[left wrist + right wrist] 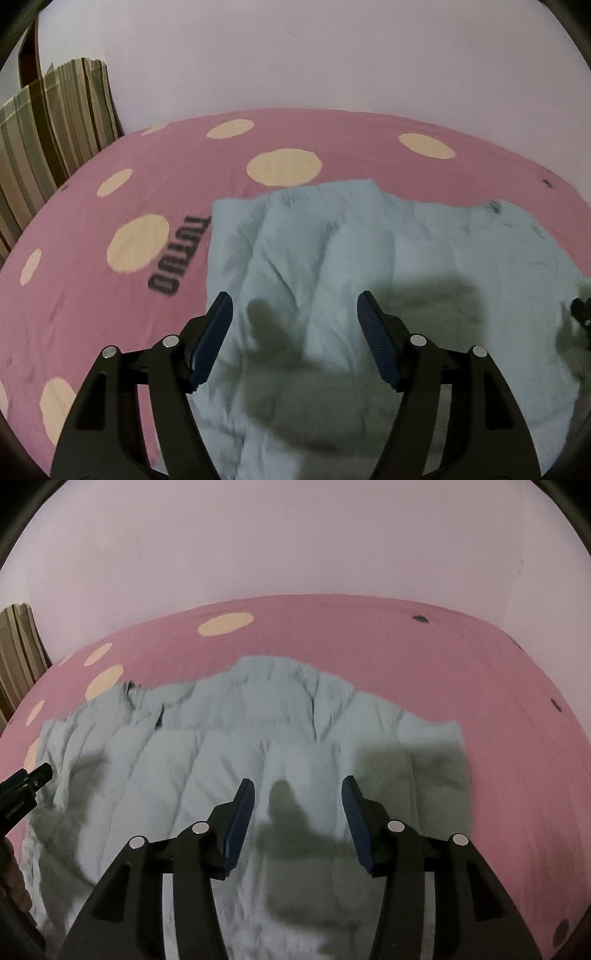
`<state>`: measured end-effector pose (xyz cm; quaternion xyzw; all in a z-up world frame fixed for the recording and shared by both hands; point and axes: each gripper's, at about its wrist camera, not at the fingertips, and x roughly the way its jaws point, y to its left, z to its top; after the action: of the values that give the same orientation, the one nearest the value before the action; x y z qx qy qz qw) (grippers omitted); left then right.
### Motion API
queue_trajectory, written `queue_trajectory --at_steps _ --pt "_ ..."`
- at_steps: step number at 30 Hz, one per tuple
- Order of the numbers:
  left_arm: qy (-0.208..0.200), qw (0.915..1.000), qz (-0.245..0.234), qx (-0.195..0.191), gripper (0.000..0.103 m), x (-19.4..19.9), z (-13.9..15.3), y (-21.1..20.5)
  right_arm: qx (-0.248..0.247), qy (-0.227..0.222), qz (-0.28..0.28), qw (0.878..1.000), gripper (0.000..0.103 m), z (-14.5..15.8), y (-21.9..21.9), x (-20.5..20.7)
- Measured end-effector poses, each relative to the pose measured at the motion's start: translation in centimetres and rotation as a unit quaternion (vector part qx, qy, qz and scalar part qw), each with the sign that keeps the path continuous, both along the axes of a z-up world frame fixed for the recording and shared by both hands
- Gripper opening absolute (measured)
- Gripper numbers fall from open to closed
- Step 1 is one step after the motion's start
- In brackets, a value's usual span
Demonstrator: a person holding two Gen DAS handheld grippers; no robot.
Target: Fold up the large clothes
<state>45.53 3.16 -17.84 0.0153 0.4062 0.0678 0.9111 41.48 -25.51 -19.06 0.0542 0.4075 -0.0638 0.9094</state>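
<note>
Jacket (236, 760) lies rumpled on the bed (92, 295): with both tools, left (294, 312) and right (297, 798), spread and empty, pinch its near corners evenly.

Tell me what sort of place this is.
Probably a bedroom: a pink dotted sheet covers what looks like a bed against a plain wall, with a pale blue garment spread on it.

Plain pale wall (295, 55), pink cream-dotted bedsheet (92, 314), striped cushion (55, 122) at left
</note>
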Motion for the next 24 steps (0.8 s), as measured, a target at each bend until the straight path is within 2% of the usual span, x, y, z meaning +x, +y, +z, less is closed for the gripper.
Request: queue_trajectory --at_steps 3,7,10,12,16,18,21,24 --pt "0.028 0.9993 0.025 0.008 0.07 2.3 -1.8 0.8 -0.006 0.016 0.003 1.0 0.049 -1.1 0.0 2.1" --pt "0.06 0.9977 0.029 0.014 0.072 3.3 -4.0 1.6 -0.014 0.051 -0.001 0.999 0.054 -3.9 0.0 3.6" --pt "0.06 0.9977 0.019 0.027 0.074 3.5 -5.1 1.4 -0.017 0.052 0.0 0.999 0.055 -5.0 0.1 3.8" --pt "0.058 0.9978 0.022 0.023 0.077 3.7 -5.5 1.6 -0.012 0.051 -0.001 0.999 0.055 -5.1 -0.1 3.7" --pt "0.057 0.9981 0.021 -0.009 0.077 3.2 -4.2 2.6 -0.001 0.043 -0.002 0.999 0.057 -3.8 -0.6 2.8" --pt "0.067 0.9974 0.02 -0.021 0.077 2.3 -3.5 3.2 0.009 0.04 -0.002 0.999 0.065 -2.4 -0.8 1.4" --pt "0.055 0.9978 0.016 -0.034 0.077 -1.2 -1.6 4.8 0.008 0.016 0.001 1.0 0.07 0.0 -1.3 -2.2" --pt "0.042 0.9982 0.01 -0.042 0.082 -5.9 -0.4 6.6 0.019 0.014 -0.001 1.0 0.07 1.5 -2.4 -7.3"
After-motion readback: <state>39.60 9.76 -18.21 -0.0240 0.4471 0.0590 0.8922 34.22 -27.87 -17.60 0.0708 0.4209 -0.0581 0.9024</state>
